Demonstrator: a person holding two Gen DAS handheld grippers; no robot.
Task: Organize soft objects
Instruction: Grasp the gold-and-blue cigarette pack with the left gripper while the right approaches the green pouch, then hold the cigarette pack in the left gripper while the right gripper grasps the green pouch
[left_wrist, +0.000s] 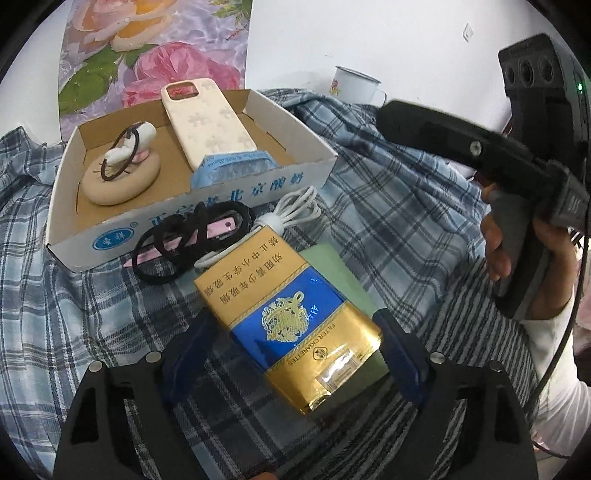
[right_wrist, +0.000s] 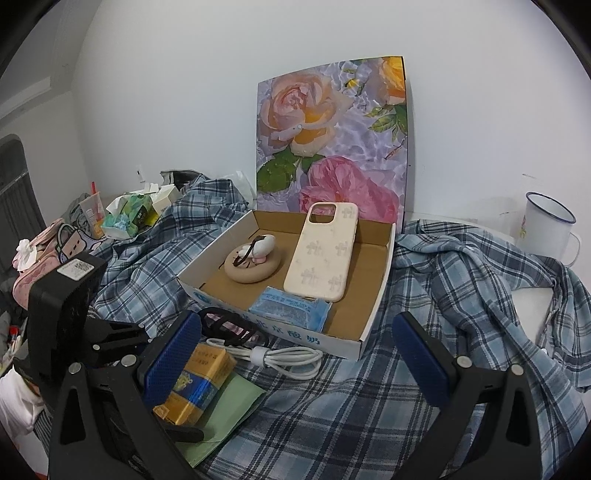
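Observation:
A white cardboard tray (left_wrist: 110, 236) (right_wrist: 373, 328) holds a beige round cushion (left_wrist: 122, 181) (right_wrist: 255, 267) with a brown hair tie on it, a cream phone case (left_wrist: 210, 125) (right_wrist: 325, 251) and a blue mask pack (left_wrist: 236, 170) (right_wrist: 291, 306). In front of it lie black hair ties (left_wrist: 184, 243) (right_wrist: 229, 325) over a pink clip, a coiled white cable (left_wrist: 295, 210) (right_wrist: 284, 360) and a gold-and-blue cigarette pack (left_wrist: 291, 317) (right_wrist: 199, 384) on a green sheet. My left gripper (left_wrist: 291, 354) is open, its jaws on either side of the pack. My right gripper (right_wrist: 295, 365) is open and empty.
A plaid shirt (left_wrist: 388, 206) (right_wrist: 461, 280) covers the surface. A rose picture (right_wrist: 332, 136) leans on the wall behind the tray. A white enamel mug (left_wrist: 354, 85) (right_wrist: 546, 225) stands at the back right. Tissue packs and clutter (right_wrist: 125, 214) lie at the far left.

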